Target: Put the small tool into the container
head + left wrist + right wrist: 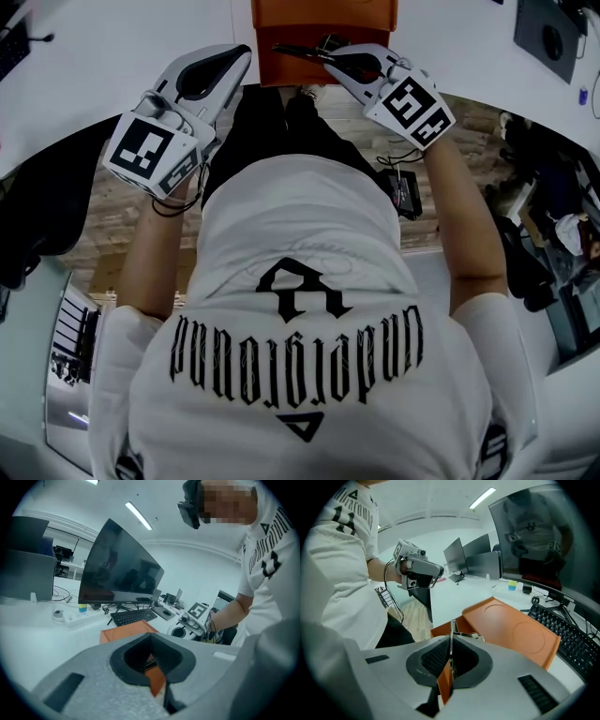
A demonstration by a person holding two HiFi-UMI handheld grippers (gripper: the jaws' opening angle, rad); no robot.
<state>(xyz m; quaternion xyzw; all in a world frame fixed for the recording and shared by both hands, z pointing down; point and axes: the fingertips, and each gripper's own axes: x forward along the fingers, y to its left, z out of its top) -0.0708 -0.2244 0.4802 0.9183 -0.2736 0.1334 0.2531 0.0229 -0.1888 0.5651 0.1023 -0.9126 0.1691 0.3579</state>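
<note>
Tool [305,53] held over the container [323,19]
The right gripper [336,61] pinches the thin tool at the orange container's near edge, seemingly ready to drop it in. The left gripper [242,56], pressed together and empty, hangs beside the container.

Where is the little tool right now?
The small tool is pinched in the shut right gripper. In the head view it is at the top middle, just over the orange container.
</note>
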